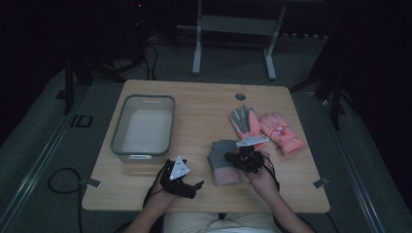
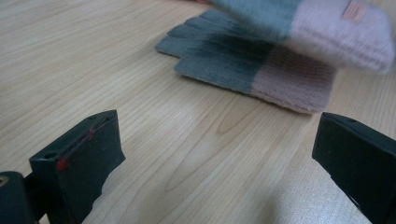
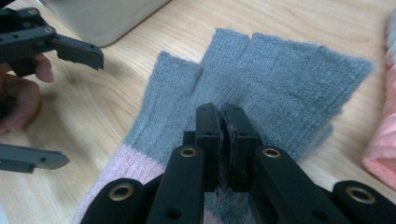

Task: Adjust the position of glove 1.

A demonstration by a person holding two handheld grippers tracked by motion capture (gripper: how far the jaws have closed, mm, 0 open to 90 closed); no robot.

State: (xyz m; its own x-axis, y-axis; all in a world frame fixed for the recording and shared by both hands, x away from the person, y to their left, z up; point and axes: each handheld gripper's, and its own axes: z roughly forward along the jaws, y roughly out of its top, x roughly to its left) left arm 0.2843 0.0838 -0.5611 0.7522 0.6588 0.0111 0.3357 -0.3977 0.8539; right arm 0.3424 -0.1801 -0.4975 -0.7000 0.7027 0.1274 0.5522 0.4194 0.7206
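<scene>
1. Left gripper (image 1: 187, 184), bottom centre-left of the high view: jaws wide apart, nothing between them, only bare table (image 1: 204, 104). It sits near the front edge, aimed toward the gloves.
2. Right gripper (image 1: 241, 158), lower centre of the high view: jaws pinched shut on a grey glove (image 3: 261, 88) with a pink cuff. In the right gripper view the knit runs between the two black jaws, at bottom centre of the frame.
3. In the left gripper view a second grey glove (image 2: 243, 65) lies flat on the table, upper centre; the held one shows blurred above it, top right, so it looks lifted over the flat one.
4. Farther back, right of centre in the high view: a third grey glove (image 1: 243, 121) touching a pink glove (image 1: 282, 133).
5. Bin (image 1: 143, 128), left of centre, nothing in it as far as I can tell.
6. Step, my read: sorting gloves into the bin; first glove is gripped and in transit.
7. Next move calls for carrying it up-left over the bin rim, high enough that the dangling cuff clears the wall, then opening the jaws. The left gripper is free to take the flat glove.
</scene>
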